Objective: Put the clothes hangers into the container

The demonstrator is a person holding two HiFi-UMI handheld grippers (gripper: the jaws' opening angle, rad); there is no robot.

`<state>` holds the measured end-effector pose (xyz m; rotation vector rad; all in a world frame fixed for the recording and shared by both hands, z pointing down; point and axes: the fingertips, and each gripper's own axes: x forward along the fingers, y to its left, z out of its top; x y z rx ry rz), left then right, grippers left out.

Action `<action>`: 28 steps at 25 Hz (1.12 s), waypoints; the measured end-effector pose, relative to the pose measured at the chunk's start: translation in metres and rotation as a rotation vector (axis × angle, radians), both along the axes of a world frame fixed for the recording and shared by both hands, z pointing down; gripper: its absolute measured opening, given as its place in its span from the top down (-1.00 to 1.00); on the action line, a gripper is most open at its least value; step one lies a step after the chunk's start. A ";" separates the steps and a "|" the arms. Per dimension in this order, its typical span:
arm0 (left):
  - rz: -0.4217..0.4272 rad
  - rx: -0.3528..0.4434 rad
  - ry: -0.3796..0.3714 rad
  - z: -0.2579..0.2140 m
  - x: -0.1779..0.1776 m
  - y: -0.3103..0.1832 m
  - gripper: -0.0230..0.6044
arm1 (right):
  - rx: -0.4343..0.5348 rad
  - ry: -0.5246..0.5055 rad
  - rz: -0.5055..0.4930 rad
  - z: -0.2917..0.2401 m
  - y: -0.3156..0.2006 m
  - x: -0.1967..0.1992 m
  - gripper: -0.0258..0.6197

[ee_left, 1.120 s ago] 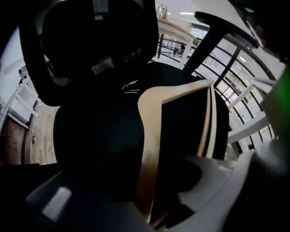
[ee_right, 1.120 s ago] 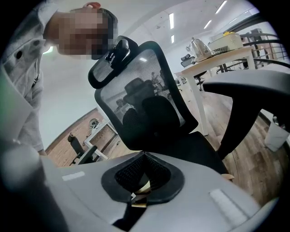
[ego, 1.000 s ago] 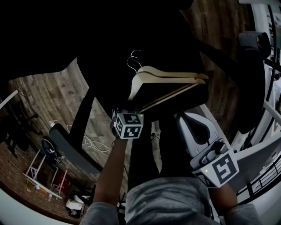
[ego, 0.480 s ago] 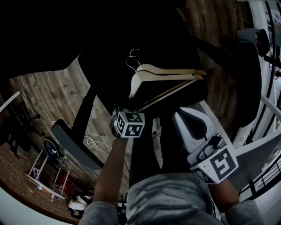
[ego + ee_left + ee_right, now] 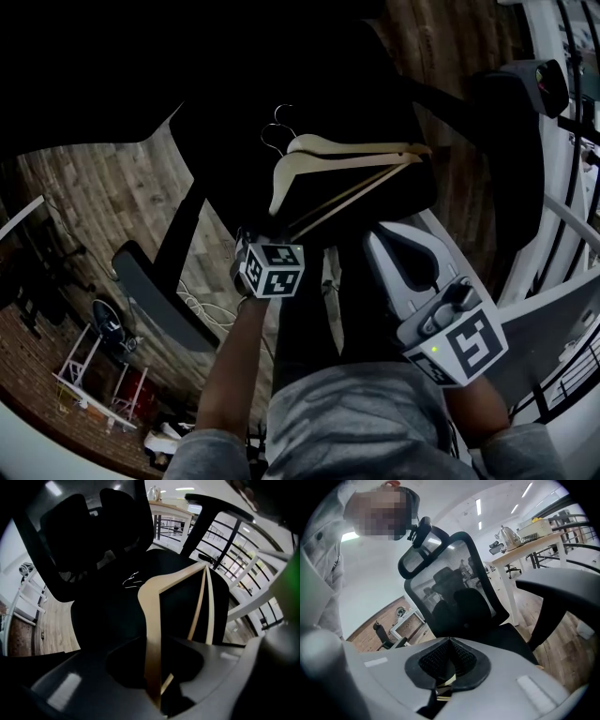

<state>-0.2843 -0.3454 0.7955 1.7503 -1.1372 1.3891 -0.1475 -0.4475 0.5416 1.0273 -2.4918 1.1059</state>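
Two pale wooden hangers with wire hooks lie together on a black office chair seat. My left gripper points steeply down at their near end. In the left gripper view its jaws have just been closing and now grip the arm of the nearer wooden hanger; the second hanger lies just behind. My right gripper, white, hangs beside the seat to the right, its pads together with nothing held. No container shows in any view.
The chair's black backrest and armrest stand round the seat. Another mesh-backed chair faces the right gripper, with a person's pale sleeve at its left. A white table with a kettle stands behind. The floor is wood planks.
The hangers and the left gripper have shifted slightly up and to the left in the head view. The right gripper has risen a little beside the seat.
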 end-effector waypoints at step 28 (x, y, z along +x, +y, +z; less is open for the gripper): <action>-0.031 0.379 0.161 -0.183 -0.009 -0.039 0.64 | 0.306 0.148 0.312 -0.153 0.055 0.095 0.93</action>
